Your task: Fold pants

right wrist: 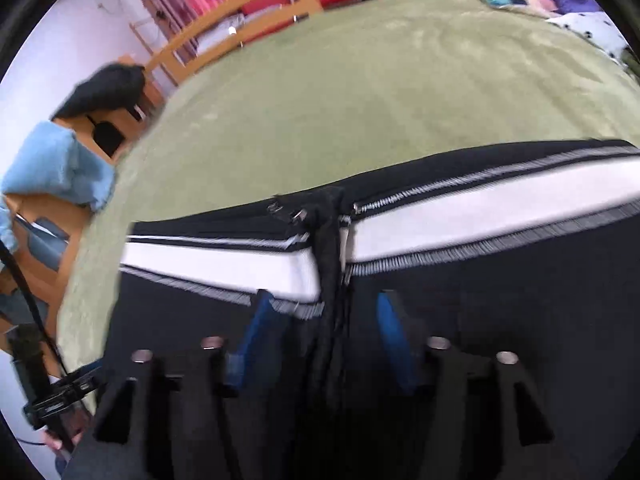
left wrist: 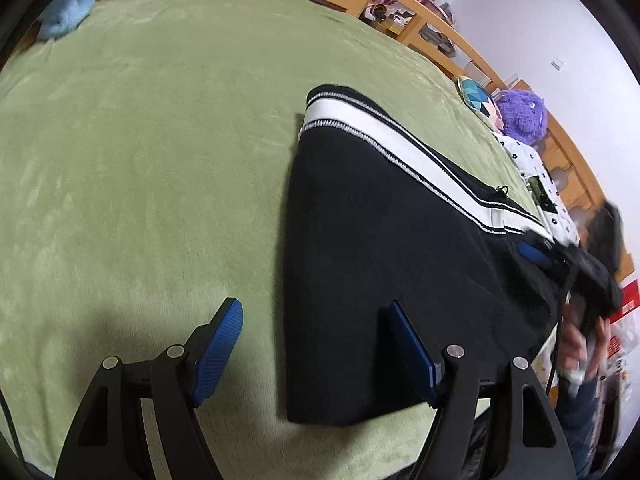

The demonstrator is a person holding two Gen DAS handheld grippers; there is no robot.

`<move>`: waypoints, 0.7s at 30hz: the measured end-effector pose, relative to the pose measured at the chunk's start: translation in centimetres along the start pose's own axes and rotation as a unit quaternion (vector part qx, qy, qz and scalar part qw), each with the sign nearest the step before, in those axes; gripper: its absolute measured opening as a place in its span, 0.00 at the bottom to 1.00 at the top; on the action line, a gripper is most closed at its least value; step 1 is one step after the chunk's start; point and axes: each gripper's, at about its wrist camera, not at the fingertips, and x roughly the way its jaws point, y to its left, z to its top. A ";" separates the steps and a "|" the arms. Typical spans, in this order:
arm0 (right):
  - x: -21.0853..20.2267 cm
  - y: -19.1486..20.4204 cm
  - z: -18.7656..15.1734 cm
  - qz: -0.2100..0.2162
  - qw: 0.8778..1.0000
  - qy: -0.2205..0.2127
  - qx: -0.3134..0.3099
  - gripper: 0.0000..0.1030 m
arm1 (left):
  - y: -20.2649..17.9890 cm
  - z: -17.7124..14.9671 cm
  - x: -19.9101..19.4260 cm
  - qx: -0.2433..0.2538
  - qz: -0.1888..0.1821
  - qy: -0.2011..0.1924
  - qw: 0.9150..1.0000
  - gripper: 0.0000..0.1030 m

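Left wrist: pants [left wrist: 384,248] under spread left tongs' [left wrist: 316,344] right finger.

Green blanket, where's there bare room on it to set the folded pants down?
The green blanket is bare between the pants and the blue plush. The side with the purple plush and patterned pillow is crowded.

Left gripper [left wrist: 312,344] and right gripper [right wrist: 324,332]: black skeletal linkage arms, silver round pivot screws, ribbed blue finger pads [left wrist: 218,350]; black cable trailed past the bare-skinned hand [left wrist: 580,344].
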 end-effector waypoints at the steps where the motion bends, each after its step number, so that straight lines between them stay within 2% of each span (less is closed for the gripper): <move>1: -0.9 0.1 -0.9 0.004 1.000 -0.006 -0.001 0.63 | 0.2 -0.2 0.0 -0.007 -0.007 0.002 1.000 0.70; 4: -2.9 1.6 -4.8 -0.001 1.000 -0.007 -0.030 0.63 | 0.7 -0.7 0.0 -0.024 -0.024 0.005 0.999 0.70; 8: -1.2 1.5 -9.1 -0.054 0.996 0.028 -0.063 0.62 | 0.7 -1.3 0.0 -0.023 -0.029 0.011 0.999 0.70; 11: -2.4 2.7 -9.9 -0.080 0.994 0.011 -0.079 0.61 | 0.4 -1.3 0.3 -0.024 -0.032 0.022 0.999 0.72; 13: -3.8 3.1 -9.8 -0.064 0.995 -0.002 -0.080 0.61 | 0.4 -1.5 0.3 -0.033 -0.039 0.022 0.998 0.72; 16: -6.5 1.9 -10.0 -0.046 0.998 -0.034 -0.040 0.66 | 0.7 -1.6 0.4 -0.050 -0.052 0.023 0.997 0.72; 19: -8.5 -1.1 -10.4 -0.069 0.997 -0.044 0.005 0.66 | 0.6 -1.1 1.0 -0.065 -0.064 0.021 0.996 0.72; 21: -10.0 -3.9 -10.9 -0.072 0.994 -0.054 0.057 0.66 | 0.4 -0.6 1.7 -0.063 -0.068 0.022 0.995 0.72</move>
